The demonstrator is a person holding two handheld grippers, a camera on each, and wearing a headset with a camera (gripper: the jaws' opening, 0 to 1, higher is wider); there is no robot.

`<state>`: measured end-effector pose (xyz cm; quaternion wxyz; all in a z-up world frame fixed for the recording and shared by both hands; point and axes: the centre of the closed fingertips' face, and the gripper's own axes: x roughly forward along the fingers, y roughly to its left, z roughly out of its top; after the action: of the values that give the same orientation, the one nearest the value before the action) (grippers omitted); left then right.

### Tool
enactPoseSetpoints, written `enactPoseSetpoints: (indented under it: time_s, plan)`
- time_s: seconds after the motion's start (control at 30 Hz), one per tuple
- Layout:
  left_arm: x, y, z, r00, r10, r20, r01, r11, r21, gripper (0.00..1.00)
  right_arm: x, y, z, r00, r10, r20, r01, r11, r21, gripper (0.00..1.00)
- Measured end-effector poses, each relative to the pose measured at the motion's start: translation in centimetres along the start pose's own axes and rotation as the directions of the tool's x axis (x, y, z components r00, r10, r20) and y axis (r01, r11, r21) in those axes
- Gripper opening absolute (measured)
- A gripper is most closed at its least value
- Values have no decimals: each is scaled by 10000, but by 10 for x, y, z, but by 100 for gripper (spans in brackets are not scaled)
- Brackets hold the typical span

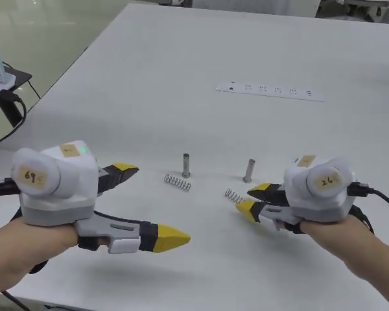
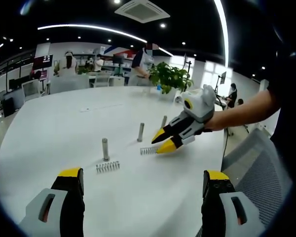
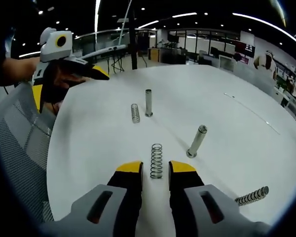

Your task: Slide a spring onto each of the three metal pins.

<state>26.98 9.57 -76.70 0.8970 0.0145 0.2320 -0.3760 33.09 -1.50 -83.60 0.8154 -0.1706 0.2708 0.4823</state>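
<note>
Left gripper (image 1: 149,204) has its jaws spread wide with nothing in them, just hovering over the white table (image 1: 181,78). Right gripper (image 3: 157,169) is only a little apart. The near end of a spring (image 3: 157,157) lies flat between its tips, not squeezed as far as I can see. A second spring (image 1: 177,183) lies just beside an upright pin (image 1: 186,164). The other pin (image 1: 249,170) stands near the right gripper. A third spring (image 3: 251,196) lies well apart from the rest.

Open office: strip lights (image 2: 89,28), ceiling vent (image 2: 140,10), potted plant (image 2: 170,76)
</note>
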Motion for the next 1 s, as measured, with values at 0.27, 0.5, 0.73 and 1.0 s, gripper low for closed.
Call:
enactPoseSetpoints:
  time_s: [0.27, 0.5, 0.73, 1.0]
  plan:
    - [1, -2, -2, 10000, -53, -46, 53, 10000, -12, 98, 5, -2, -1, 10000, -3, -86, 4, 10000, 97, 17]
    - [-1, -2, -1, 9999, -86, -96, 87, 10000, 41, 98, 10, 0, -10, 9991, 25, -420, -32, 9998, -173, 12]
    - [-4, 3, 0, 9999, -6, -104, 7, 10000, 61, 98, 11, 4, -9, 9989, 238, -397, -249, 9993, -296, 8]
    - [0, -1, 2, 9996, -112, -249, 119, 9996, 275, 98, -3, 6, -1, 9989, 396, -241, -405, 9984, -394, 8]
